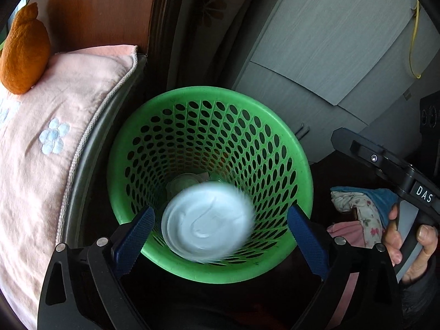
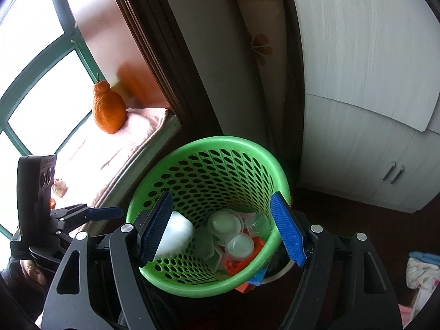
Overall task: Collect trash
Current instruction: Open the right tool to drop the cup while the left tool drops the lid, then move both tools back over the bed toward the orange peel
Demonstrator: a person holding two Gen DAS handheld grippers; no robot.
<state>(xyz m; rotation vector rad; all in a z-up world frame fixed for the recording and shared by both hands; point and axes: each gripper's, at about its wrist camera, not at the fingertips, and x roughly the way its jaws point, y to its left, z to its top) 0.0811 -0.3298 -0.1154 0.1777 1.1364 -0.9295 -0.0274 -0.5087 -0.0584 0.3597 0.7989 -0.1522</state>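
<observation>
We see daylight coming from the window [image 2: 41,63], which is overexposed to plain white. The floor near the green basket [image 1: 291,148] lies in deep shadow, almost black. A pale round cup [image 1: 207,221] above the basket is smeared by motion blur, while the basket's holes are sharp. Both fisheye views bend straight lines strongly at the dark edges.

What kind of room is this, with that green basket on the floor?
Most likely a room in someone's home, perhaps a bedroom. A pink flowered cushion lies on a window ledge, a pale cupboard with door handles stands in the corner, and the green wastebasket sits on the dark floor beside them.
</observation>
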